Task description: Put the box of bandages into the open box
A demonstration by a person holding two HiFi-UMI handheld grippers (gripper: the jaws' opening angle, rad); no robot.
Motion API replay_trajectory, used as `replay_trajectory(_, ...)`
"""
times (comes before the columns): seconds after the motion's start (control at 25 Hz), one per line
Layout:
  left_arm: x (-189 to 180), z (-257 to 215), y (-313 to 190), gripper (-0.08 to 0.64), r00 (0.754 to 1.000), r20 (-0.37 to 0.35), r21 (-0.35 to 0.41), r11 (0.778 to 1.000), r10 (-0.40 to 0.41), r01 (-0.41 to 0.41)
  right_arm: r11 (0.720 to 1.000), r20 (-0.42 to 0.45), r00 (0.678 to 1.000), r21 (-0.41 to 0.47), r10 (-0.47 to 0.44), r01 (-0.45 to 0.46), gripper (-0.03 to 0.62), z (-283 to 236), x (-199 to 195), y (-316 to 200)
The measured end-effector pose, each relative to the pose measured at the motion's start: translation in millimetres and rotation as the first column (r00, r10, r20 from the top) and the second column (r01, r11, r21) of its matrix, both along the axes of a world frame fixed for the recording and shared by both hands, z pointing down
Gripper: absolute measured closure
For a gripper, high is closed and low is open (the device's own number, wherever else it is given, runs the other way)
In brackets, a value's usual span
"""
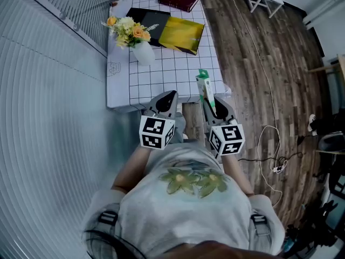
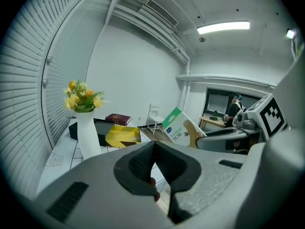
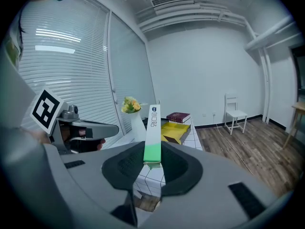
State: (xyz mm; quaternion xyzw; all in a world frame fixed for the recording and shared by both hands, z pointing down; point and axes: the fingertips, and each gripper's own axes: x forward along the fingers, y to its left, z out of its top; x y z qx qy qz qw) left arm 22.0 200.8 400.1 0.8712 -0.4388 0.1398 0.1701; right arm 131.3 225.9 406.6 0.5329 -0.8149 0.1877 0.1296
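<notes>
So, right gripper (image 3: 152, 162) is clamped on the bottom end of the box of bandages (image 3: 153, 128), which stands upright over the near edge of the table (image 1: 161, 80), well apart from the open box (image 1: 182, 34). Left gripper (image 2: 153, 163) is pinched closed on nothing. Risk as I see it: the end-only grip lets it pivot or slip, and the vase (image 1: 143, 53) sits near my route. I can't read the open box's inside.
</notes>
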Motion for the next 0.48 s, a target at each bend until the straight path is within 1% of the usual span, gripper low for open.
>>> replay_trajectory(0.28, 1, 4, -39, 0.554, 1.000, 0.000, -0.013, 1.000, -0.005, 0.005, 1.000, -0.004, 1.000, 0.008, -0.011, 0.011, 0.502, -6, 1, -43)
replay_trajectory(0.48, 6, 2, -62, 0.554, 1.000, 0.001, -0.012, 1.000, 0.006, -0.006, 1.000, -0.008, 1.000, 0.012, -0.008, 0.008, 0.502, -11, 3, -67)
